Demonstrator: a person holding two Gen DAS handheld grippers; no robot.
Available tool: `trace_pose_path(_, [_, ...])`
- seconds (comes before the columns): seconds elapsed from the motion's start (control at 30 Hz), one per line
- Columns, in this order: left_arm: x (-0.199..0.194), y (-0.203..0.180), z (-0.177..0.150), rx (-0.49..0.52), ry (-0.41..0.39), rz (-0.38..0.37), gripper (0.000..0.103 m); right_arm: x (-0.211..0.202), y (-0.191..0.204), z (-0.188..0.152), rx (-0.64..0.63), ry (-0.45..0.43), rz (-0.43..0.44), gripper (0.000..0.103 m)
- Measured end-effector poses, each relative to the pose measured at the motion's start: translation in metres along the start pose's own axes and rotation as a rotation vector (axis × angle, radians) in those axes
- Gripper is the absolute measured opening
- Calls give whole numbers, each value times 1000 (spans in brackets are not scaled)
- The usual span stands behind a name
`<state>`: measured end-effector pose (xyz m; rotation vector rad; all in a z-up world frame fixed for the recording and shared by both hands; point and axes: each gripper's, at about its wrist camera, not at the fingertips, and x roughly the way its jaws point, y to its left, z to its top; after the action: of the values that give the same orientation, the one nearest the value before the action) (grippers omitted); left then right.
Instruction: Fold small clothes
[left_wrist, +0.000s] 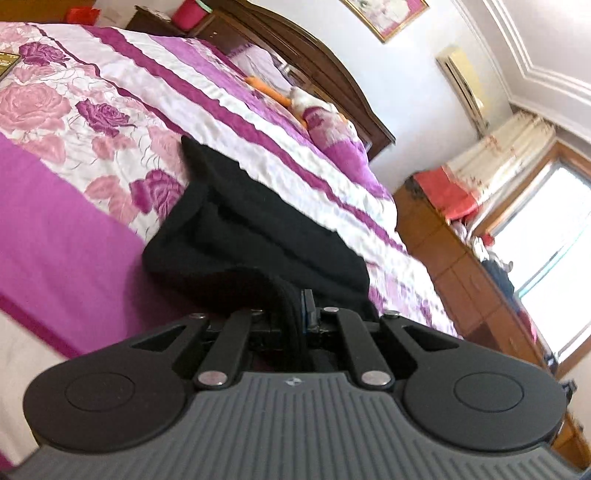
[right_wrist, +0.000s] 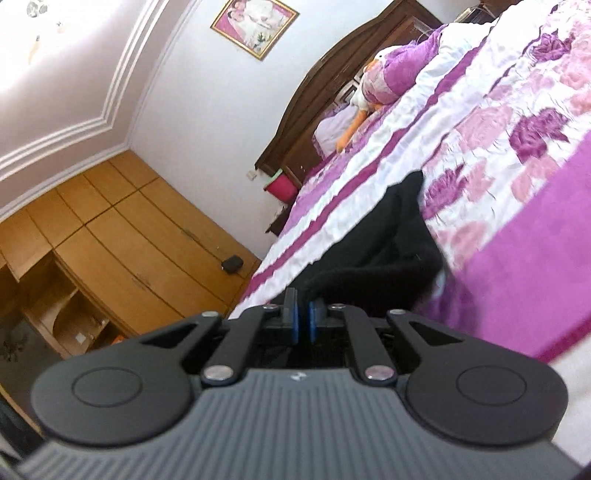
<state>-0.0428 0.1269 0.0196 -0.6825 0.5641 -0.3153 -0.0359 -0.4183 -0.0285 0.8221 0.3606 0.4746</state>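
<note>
Presently, both the left gripper (left_wrist: 300, 306) and the right gripper (right_wrist: 303, 314) have fingers clamped on the black garment (left_wrist: 258, 229), lifted off the bed (left_wrist: 110, 122).

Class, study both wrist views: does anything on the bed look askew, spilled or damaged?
Nothing stands out. The black garment is lifted at its near edge by the left gripper and right gripper, as folding requires; the floral bedspread lies smooth.

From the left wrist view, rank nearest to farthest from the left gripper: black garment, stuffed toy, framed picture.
1. black garment, pinched in the left gripper, draped on the bed.
2. stuffed toy, up by the headboard.
3. framed picture, on the far wall.
</note>
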Motion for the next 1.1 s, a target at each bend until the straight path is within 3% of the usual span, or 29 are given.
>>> trace_pose_path(0.13, [11,-5,21,-21,-38,9,7,16,4,20,3,-43,8,8])
trace_pose_path(0.33, [33,-22,57,44,-118,53,7,45,4,45,-2,-95,-9,8])
trace_pose_path(0.63, [109,-46,118,125,-185,130,7,111,-16,83,17,-160,-58,8])
trace_pose_path(0.73, [139,-43,133,116,-194,150,7,135,-17,94,-33,-188,-98,8])
trace_pose_path(0.9, [185,-25,149,132,-205,250,7,179,-24,106,-97,-181,-156,8])
trace_pose_path(1.1, [244,14,152,128,-117,340,7,228,-57,106,-110,-124,-267,8])
